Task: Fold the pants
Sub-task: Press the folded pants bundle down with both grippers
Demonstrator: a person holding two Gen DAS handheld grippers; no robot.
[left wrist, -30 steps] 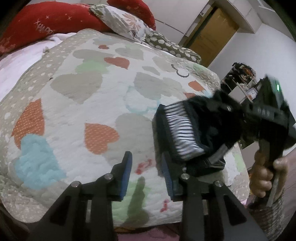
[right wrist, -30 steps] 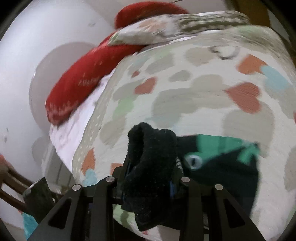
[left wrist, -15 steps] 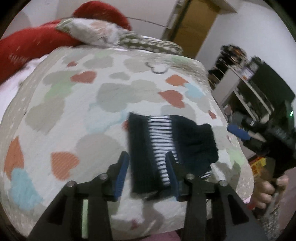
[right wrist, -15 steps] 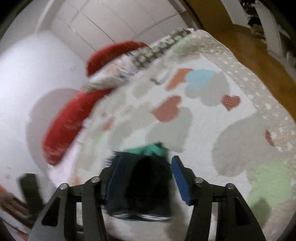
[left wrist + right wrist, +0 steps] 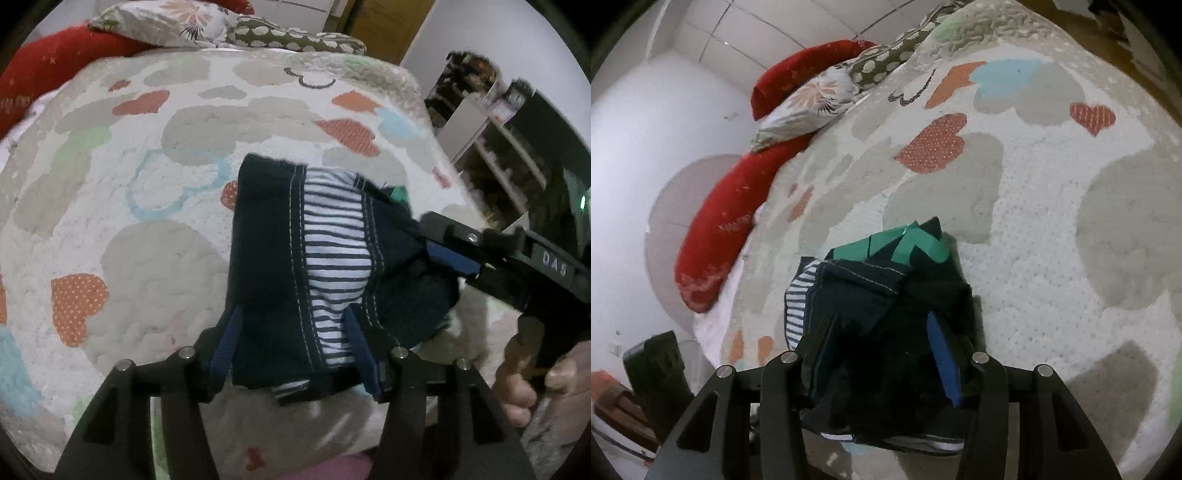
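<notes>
The dark navy pants (image 5: 269, 258), folded into a small bundle with a striped white lining and a green patch (image 5: 908, 245), lie on the heart-patterned quilt (image 5: 147, 229) near its front edge. My left gripper (image 5: 290, 332) straddles the near end of the bundle. Its jaws are opening and the cloth sits loosely between the blue pads (image 5: 225, 343). From the right, my right gripper (image 5: 428, 240) reaches into the bundle's other side. In the right wrist view the right gripper (image 5: 879, 332) has dark cloth between its parted fingers, and one blue pad (image 5: 943, 354) shows bare.
Red cushions (image 5: 727, 206), a floral pillow (image 5: 173, 22) and a spotted one (image 5: 295, 37) line the head of the bed. Shelves (image 5: 491, 147) and a wooden door (image 5: 384, 26) stand beyond the bed's right side. A hand (image 5: 528, 373) holds the right gripper's handle.
The bundle hung in the air from the right gripper; now it lies on the quilt. Both grippers' jaws have widened, and the left one has moved in around the bundle's near end.
</notes>
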